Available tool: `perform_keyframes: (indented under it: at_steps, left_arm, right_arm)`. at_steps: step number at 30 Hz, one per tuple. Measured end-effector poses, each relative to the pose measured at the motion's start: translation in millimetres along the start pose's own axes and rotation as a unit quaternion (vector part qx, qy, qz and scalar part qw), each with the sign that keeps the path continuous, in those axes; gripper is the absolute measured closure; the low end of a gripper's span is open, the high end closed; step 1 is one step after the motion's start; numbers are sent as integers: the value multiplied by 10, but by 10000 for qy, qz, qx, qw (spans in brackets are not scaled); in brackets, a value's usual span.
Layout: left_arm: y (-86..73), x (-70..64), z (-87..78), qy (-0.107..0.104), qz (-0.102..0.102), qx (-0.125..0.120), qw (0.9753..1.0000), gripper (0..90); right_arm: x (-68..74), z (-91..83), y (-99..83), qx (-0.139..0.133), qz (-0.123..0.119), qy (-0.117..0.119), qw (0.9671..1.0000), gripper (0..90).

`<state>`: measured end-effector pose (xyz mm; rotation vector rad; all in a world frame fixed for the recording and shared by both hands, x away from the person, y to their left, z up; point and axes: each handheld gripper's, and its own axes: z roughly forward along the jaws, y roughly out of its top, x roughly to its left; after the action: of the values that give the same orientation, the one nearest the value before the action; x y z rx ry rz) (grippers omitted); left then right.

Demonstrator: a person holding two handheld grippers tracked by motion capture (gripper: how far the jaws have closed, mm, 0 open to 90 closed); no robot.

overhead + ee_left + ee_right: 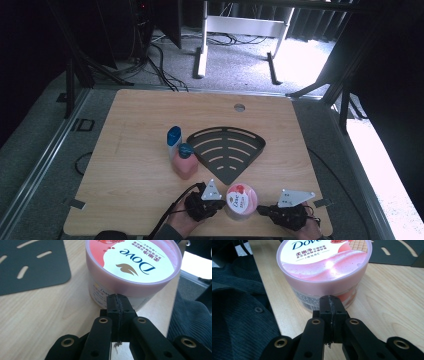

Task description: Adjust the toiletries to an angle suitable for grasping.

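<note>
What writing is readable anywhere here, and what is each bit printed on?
"Dove": on the lid of the pink tub, beside a gold bird logo.
Small characters under the brand: too small to read.
Label and barcode on the tub's side: too blurred to read.
Blue bottle and pink bottle: no readable writing.

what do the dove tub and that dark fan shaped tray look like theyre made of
The Dove tub looks like plastic: a glossy pink lid that catches a bright glare, over a clear-looking wall with a printed label. The fan-shaped tray looks like thin sheet metal or hard plastic with a matte dark finish, its slots cleanly cut; the pictures leave open which. Both tools rest shut at the tub's sides.
</note>
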<state>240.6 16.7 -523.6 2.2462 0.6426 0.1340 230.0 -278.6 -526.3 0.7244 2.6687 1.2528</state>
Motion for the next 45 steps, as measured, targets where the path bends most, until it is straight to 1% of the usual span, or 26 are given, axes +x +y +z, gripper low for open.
perform_keyframes:
  at_steps: [4, 5, 8, 9, 11, 13, 18, 22, 23, 24, 28, 29, 37, 39, 41, 44, 45]
  left_arm:
    - [55, 70, 79, 2, -71, -102, 9999, 895]
    - [72, 86, 92, 11, -56, -85, 9999, 895]
    - [125, 118, 135, 84, -120, -85, 9999, 895]
    - [142, 131, 143, 111, -80, -54, 9999, 895]
    - [166, 156, 166, 112, -96, -60, 9999, 895]
    - [185, 176, 180, 132, -70, -49, 9999, 894]
    - [211, 223, 206, 176, -62, -86, 9998, 884]
    - [207, 276, 210, 163, -83, -130, 9997, 849]
    - [206, 279, 210, 167, -104, -141, 9997, 836]
    - [205, 285, 208, 199, -83, -145, 9997, 818]
    - [198, 292, 202, 210, -45, -169, 9996, 753]
    - [191, 296, 199, 228, 4, -179, 9996, 732]
    - [173, 322, 180, 211, -25, -235, 9995, 671]
    - [146, 340, 158, 132, -93, -318, 9994, 631]
    - [126, 341, 149, 86, -57, -334, 9994, 597]
    - [93, 352, 159, 13, -88, -353, 9993, 561]
    - [93, 352, 159, 13, -88, -353, 9993, 555]
  right_arm:
    - [-68, -13, 6, 1, 37, -130, 9999, 897]
    - [-86, -15, 10, 4, 36, -166, 9999, 897]
    - [-137, -18, 24, 22, 55, -239, 9997, 897]
    - [-155, -16, 29, 24, 59, -255, 9997, 897]
    - [-189, -15, 40, 39, 59, -293, 9995, 897]
    - [-222, -13, 53, 52, 50, -319, 9995, 897]
    - [-292, 0, 88, 102, 9, -330, 9994, 897]
    - [-345, 16, 128, 158, -62, -336, 9993, 896]
    - [-350, 19, 131, 157, -64, -340, 9993, 895]
    - [-354, 20, 128, 145, -65, -336, 9993, 894]
    - [-354, 18, 109, 111, -66, -328, 9994, 892]
    - [-350, 10, 102, 106, -66, -337, 9994, 890]
    - [-337, -22, 63, 56, -6, -363, 9993, 885]
    - [-346, -36, 30, 32, 62, -396, 9992, 869]
    - [-353, -36, 25, 27, 68, -409, 9991, 845]
    - [-358, -31, 12, 14, 121, -433, 9990, 764]
    - [-358, -31, 12, 14, 121, -433, 9990, 764]
